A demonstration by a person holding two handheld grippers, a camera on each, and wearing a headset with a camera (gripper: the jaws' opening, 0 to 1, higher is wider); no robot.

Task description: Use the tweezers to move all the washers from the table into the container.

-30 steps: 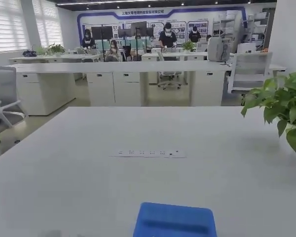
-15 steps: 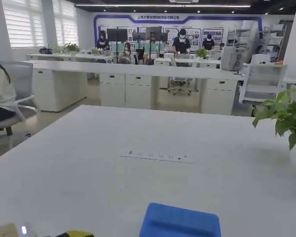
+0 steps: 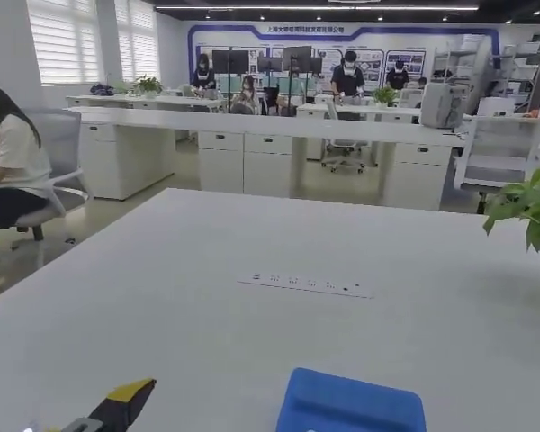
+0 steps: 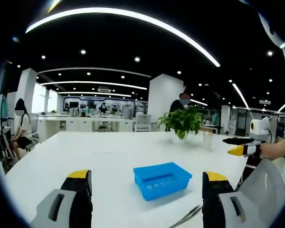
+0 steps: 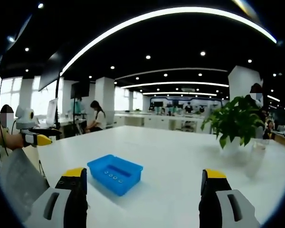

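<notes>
One bench (image 4: 85, 156) carries one blue container (image 4: 162, 179). The left tongs (image 4: 146, 175) stand wide open with nothing between the jaws. The container sits ahead of them, slightly right of centre. It holds a single row of washers (image 4: 160, 185), about five by count. One slim metal tool (image 4: 189, 217), too small to identify, lies on the bench beside the right-hand jaw. One potted plant (image 4: 182, 121) stands further back. The right tongs (image 5: 142, 173) are likewise wide open and empty, with the container ahead of their left-hand jaw.
</notes>
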